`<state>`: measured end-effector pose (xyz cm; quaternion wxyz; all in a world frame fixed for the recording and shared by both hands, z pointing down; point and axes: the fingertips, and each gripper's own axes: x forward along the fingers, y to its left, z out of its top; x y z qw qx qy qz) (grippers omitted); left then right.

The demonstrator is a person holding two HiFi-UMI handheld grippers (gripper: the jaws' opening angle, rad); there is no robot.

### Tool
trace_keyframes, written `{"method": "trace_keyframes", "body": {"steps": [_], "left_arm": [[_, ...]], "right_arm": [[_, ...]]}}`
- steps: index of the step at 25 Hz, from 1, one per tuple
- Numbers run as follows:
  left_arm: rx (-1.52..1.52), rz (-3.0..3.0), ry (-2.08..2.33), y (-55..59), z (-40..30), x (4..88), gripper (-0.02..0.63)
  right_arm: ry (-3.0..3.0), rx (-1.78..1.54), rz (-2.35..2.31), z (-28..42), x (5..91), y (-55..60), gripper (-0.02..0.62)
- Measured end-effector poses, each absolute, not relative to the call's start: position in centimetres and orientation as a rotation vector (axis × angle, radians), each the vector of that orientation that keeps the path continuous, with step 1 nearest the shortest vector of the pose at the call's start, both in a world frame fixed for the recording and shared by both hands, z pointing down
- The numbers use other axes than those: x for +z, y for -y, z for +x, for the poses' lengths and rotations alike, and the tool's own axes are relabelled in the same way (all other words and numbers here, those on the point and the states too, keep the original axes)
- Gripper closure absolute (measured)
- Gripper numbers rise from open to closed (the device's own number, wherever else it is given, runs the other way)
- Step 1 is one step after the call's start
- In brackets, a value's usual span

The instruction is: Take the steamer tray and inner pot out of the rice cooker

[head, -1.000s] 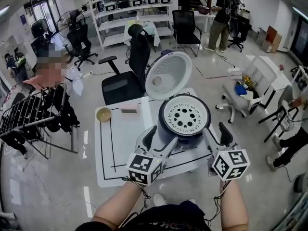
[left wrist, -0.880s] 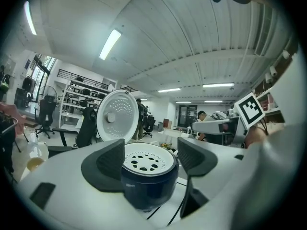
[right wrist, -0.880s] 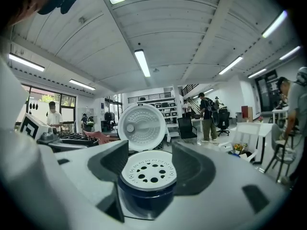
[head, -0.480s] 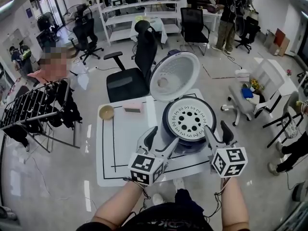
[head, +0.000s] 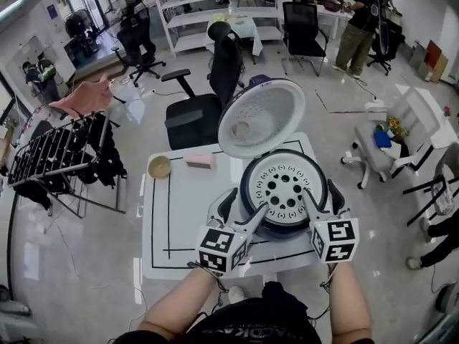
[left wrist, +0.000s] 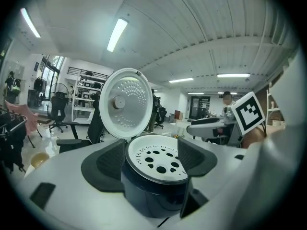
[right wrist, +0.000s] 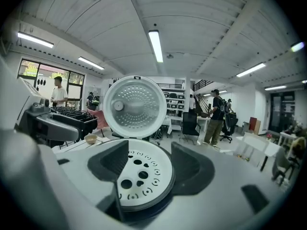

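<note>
A white table (head: 179, 224) marked with black lines is carrying three things. The rice cooker (head: 285, 227) is sitting toward three o'clock, its lid (head: 262, 117) standing open. A small bowl (head: 158, 166) is lying at ten o'clock, with a pink block (head: 198, 160) just beside it at eleven.

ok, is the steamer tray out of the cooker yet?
No: in the head view the white perforated steamer tray sits in the top of the rice cooker, below the raised lid.
</note>
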<state>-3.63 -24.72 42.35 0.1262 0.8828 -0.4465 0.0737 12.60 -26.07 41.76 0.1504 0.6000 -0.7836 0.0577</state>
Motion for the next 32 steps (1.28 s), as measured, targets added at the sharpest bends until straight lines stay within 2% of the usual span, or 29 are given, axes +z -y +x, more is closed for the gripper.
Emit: {"method": "trace_keyframes", "body": {"steps": [14,24,32], "left_arm": [[0.423,2.537,1.401,28.8,-0.8,46.0,0.272],[0.588,2.456,1.478,30.3,-1.0,48.7,0.272],[0.607,2.447,1.502,31.2,-0.9,49.7,0.272]], "right_arm": [[2.173,0.288,1.638,15.7,47.4,30.8,0.325],[2.079,0.217,1.455,15.6,50.1,32.4,0.325],[1.991,0.205,1.392,16.2,51.2,33.3,0.325]]}}
